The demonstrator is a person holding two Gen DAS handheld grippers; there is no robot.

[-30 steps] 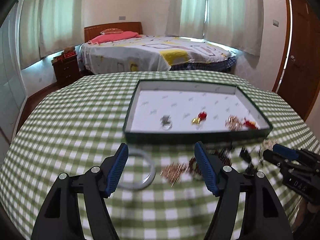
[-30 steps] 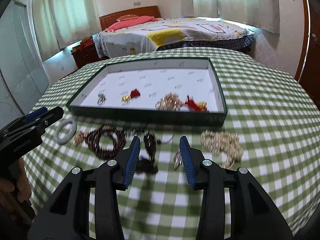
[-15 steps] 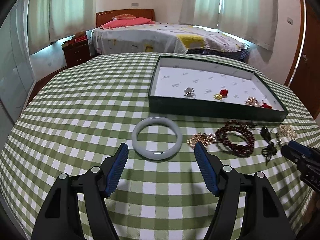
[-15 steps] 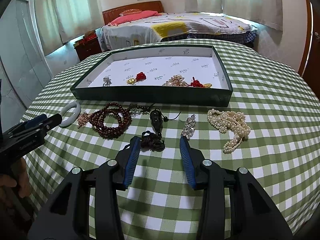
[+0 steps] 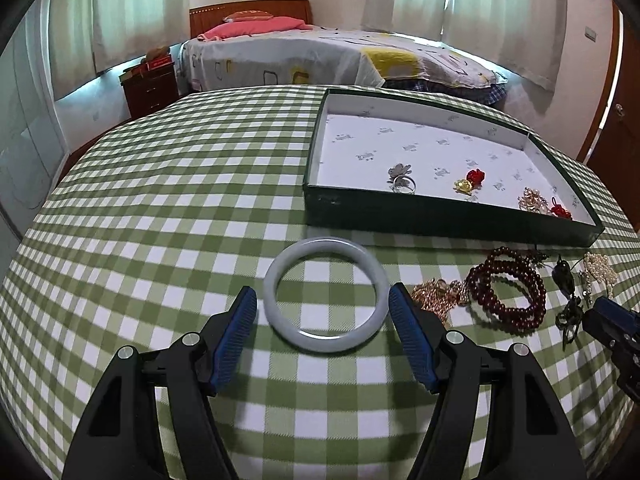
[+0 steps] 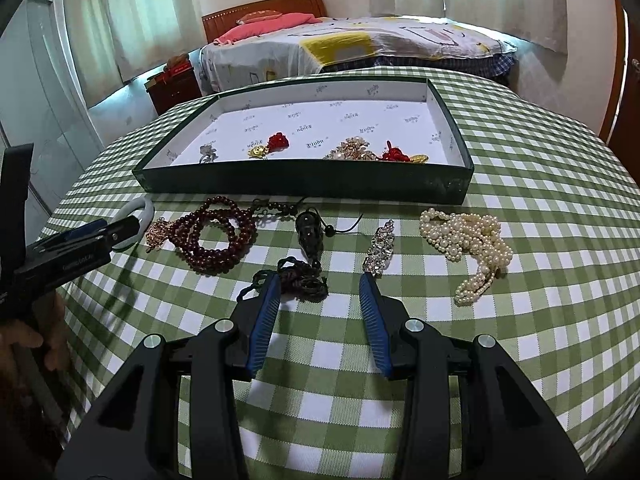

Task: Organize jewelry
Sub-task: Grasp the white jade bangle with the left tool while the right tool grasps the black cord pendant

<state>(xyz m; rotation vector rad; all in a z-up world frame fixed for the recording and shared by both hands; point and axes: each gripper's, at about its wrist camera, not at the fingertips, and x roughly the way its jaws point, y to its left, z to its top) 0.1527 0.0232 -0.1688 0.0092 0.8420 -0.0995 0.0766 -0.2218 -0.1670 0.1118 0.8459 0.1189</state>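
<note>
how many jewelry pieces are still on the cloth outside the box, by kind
Bangle: 1
Gold chain piece: 1
Red bead string: 1
Black pendant on cord: 1
Rhinestone clip: 1
Pearl string: 1
Total: 6

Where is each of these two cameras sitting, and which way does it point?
Left wrist: rides the left gripper, looking along its open fingers at the bangle; the right gripper's tip shows at right.
Right wrist: rides the right gripper, facing the pendant and pearls; the left gripper and the hand holding it show at left.
Shared: the tray, the red beads.
</note>
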